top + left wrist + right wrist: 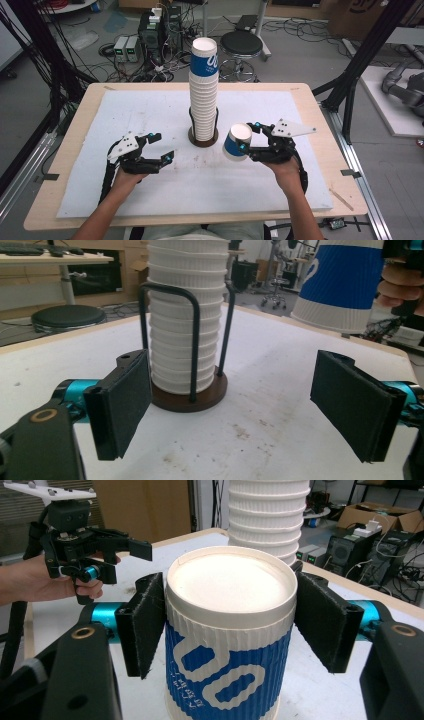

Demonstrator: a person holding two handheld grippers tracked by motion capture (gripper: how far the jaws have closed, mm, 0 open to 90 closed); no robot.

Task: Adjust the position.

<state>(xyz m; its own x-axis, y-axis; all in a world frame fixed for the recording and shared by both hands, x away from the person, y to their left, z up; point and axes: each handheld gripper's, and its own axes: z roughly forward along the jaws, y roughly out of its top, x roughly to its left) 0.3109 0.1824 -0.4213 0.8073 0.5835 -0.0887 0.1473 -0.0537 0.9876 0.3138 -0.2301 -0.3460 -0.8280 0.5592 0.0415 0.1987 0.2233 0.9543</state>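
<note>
The right gripper (248, 141) holds a single blue and white paper cup (237, 142) upside down, its jaws closed on the ribbed sides just below the white base, which faces up in the right gripper view. The cup hangs a little above the white sheet on the desk (70, 150), just to the right of the tall stack of cups (204, 95) that stands in a wire holder with a round wooden base (203, 138) at the middle of the desk. The top cup of the stack shows the same blue band. The left gripper (158, 146) waits near the left of the holder with its jaws wide and nothing between them, pointed toward the stack.

To my eye the step in hand is setting this one cup apart from the stack. The next move calls for lowering it level until its rim meets the sheet, well clear of the holder's wires, then easing the jaws apart without tipping the light cup
</note>
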